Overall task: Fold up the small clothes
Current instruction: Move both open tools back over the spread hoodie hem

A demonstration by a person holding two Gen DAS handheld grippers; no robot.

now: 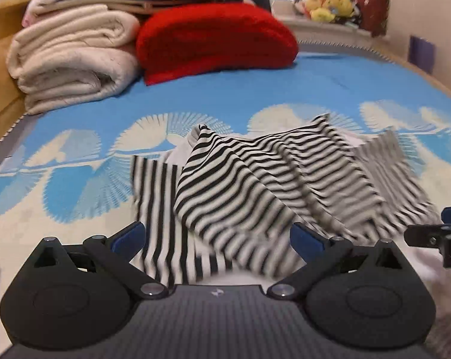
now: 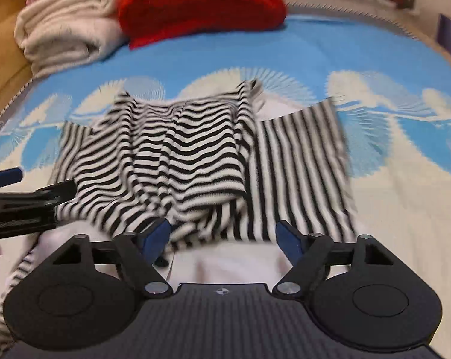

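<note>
Blue-and-white bedspread [image 1: 255, 83] carries a rumpled striped shirt [image 1: 255, 179]. Left gripper [image 1: 218, 240] gapes wide, holding nothing; right gripper [image 2: 224, 237] likewise.

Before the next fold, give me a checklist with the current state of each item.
1. Left tongs open, holding nothing: ok.
2. Right tongs open, holding nothing: ok.
3. Striped garment lying flat: not ok, the body is bunched and wrinkled.
4. Right sleeve spread out: ok.
5. Folded cream blanket and red blanket apart from the garment: ok.
6. Near hem position: cannot tell, blurred and hidden by the tongs.
</note>
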